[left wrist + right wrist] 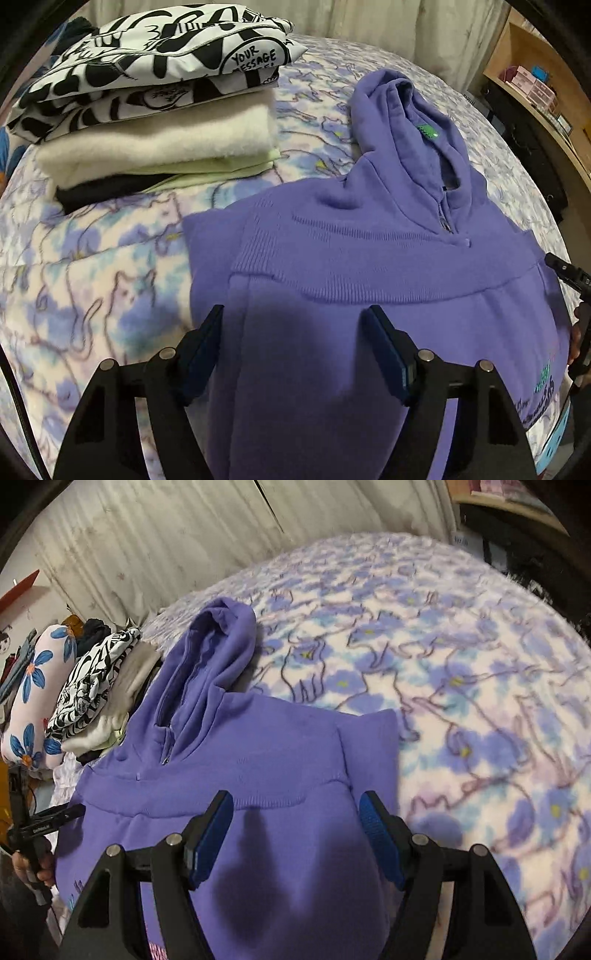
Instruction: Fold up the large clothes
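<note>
A purple hoodie (369,251) lies on the bed, its lower part folded up so the ribbed hem (332,273) crosses the chest; the hood (399,122) points away. It also shows in the right wrist view (240,746). My left gripper (293,314) is open and empty, hovering over the folded part near the hoodie's left side. My right gripper (295,801) is open and empty above the right side of the fold, casting a shadow on the cloth. The right gripper's tip shows at the edge of the left wrist view (565,269).
A stack of folded clothes (147,110), black-and-white print on top, sits on the bed at the far left. The floral blanket (461,701) covers the bed. A flowered pillow (29,694) lies beyond the stack. A curtain (166,535) and shelves (535,81) stand behind.
</note>
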A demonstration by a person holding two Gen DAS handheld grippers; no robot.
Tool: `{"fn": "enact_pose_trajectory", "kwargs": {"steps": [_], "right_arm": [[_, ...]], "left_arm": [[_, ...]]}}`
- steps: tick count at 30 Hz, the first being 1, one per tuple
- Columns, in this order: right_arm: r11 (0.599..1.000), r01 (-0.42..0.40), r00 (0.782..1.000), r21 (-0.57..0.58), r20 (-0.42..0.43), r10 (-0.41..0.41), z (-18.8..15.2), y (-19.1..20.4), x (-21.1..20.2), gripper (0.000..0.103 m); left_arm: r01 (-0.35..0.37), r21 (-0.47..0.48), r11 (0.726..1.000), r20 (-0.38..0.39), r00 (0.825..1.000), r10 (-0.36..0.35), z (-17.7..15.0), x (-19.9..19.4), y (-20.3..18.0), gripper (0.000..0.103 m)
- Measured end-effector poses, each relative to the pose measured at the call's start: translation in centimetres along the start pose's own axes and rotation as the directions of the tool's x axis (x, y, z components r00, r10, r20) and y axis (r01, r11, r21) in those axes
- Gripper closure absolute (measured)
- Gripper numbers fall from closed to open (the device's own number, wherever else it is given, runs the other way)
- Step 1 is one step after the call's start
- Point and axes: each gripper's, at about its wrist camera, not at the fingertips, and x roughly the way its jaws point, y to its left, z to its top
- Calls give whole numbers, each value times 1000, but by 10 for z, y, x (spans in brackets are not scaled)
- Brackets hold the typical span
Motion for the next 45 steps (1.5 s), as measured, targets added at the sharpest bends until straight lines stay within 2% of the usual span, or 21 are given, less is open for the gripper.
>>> {"fn": "enact_pose_trajectory", "kwargs": {"steps": [1,3,4,5,6,7,11,15,18,21,23,26,28,30,32,35,37,40,42,45], "right_arm": [[1000,-1,1000,1,-14,1,1,0,5,39],[1000,19,999,-4,-51,-19,2,1,14,59],[999,43,997,-16,-57,-44,0,3,16,65],[997,73,996,-33,-50,-75,-2,5,15,81],[996,83,996,-44,-43,-84,-5,8,13,91],[996,81,996,-48,-29,-82,-7,8,10,91],[996,80,996,-46,50,-78,-16,11,-14,94],[998,55,984,-25,169,-50,-17,15,-53,94],[999,40,963,5,266,-40,-5,18,-81,95],[999,47,943,18,328,-50,13,22,-90,95],[998,52,942,29,331,-59,23,23,-82,95],[995,87,951,49,293,-97,31,19,-54,94],[990,126,963,65,232,-137,32,12,-26,94],[983,164,976,84,132,-174,26,-2,10,94],[979,160,984,123,59,-168,18,-16,34,93],[979,110,990,171,71,-124,16,-26,32,93],[980,107,991,165,57,-118,17,-26,29,88],[975,143,987,169,44,-153,20,-21,19,84],[971,166,979,169,87,-183,23,-9,7,79],[980,158,971,122,161,-177,23,15,-7,79]], "left_arm": [[5,2,1000,-4,1000,-5,2,4,1,30],[17,-5,1000,-8,1000,-17,3,8,2,40],[18,-10,1000,-3,1000,-18,2,7,2,44],[9,-11,1000,7,1000,-9,1,6,2,58],[-7,-8,1000,16,1000,7,0,5,1,82],[-41,-8,999,30,999,41,-3,2,1,90],[-32,-55,998,79,996,36,-10,-17,4,93],[-54,-56,997,174,983,63,-10,-51,-6,94],[-58,-68,996,247,966,74,1,-76,-14,94],[-85,-71,994,295,950,102,17,-87,-18,94],[-90,-90,992,293,950,113,29,-81,-16,94],[-97,-120,988,243,962,123,41,-52,-9,94],[-115,-139,984,186,973,140,42,-20,-2,93],[-148,-152,977,128,977,168,38,11,5,92],[-141,-181,973,91,983,159,31,33,16,88],[-80,-216,973,120,987,108,26,34,26,86],[-75,-205,976,120,988,102,26,31,25,86],[-118,-175,978,125,982,141,26,20,20,80],[-151,-164,975,148,973,176,24,8,13,79],[-147,-127,981,222,960,173,19,-15,-4,79]]}}
